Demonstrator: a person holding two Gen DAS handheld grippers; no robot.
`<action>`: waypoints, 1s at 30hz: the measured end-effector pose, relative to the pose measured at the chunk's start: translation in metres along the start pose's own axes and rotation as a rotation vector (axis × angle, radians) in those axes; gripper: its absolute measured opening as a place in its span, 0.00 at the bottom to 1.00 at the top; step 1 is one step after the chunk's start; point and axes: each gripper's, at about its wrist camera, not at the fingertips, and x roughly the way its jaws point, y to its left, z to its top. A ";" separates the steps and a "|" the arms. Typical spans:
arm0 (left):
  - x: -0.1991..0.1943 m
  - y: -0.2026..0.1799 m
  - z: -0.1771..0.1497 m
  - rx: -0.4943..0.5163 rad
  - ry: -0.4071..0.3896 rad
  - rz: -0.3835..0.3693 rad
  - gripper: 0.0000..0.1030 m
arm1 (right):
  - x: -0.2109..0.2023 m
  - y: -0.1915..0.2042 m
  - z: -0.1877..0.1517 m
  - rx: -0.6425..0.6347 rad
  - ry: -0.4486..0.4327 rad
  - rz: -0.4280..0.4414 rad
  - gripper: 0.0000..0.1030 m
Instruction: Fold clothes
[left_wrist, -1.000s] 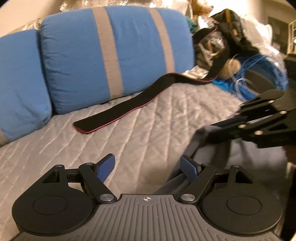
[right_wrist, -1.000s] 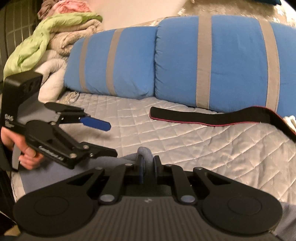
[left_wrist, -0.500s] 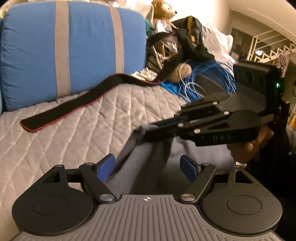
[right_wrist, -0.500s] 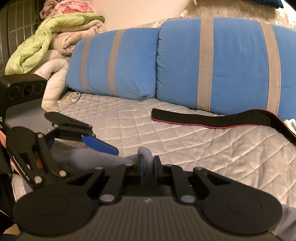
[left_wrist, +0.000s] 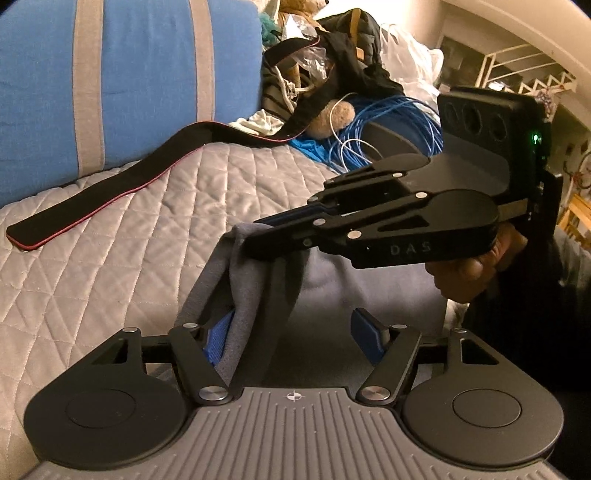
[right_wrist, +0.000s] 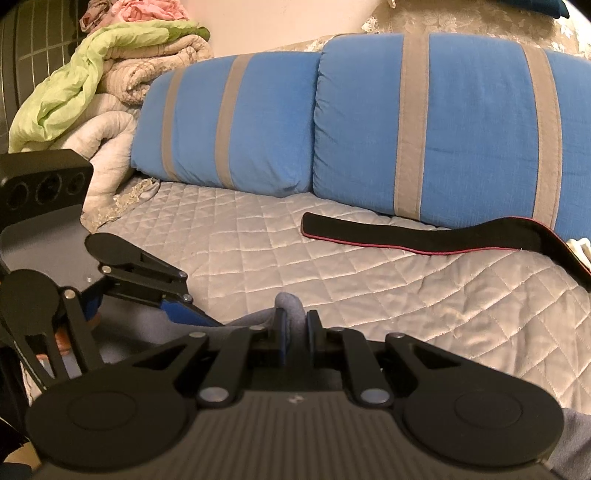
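On the quilted bed (left_wrist: 110, 258), right gripper (right_wrist: 293, 323) fingers pinch the grey garment (left_wrist: 251, 280); left gripper (left_wrist: 295, 328), fingers apart and just closing around its hanging fold, should clamp squarely.

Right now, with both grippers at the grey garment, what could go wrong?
The right gripper pinches only a small bunch of the grey garment, so it could slip out. The left gripper, jaws just closing, has cloth against one pad only and may miss. The black strap lies nearby but apart.
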 end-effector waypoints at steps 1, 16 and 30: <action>0.001 -0.001 0.000 0.003 0.001 0.004 0.64 | -0.001 0.000 0.001 0.007 -0.006 -0.004 0.27; 0.020 -0.008 0.007 0.010 0.034 0.022 0.65 | -0.014 -0.052 0.006 0.401 -0.082 -0.253 0.73; 0.042 0.086 0.018 -0.508 0.016 -0.201 0.65 | -0.008 -0.058 0.003 0.381 -0.015 -0.283 0.77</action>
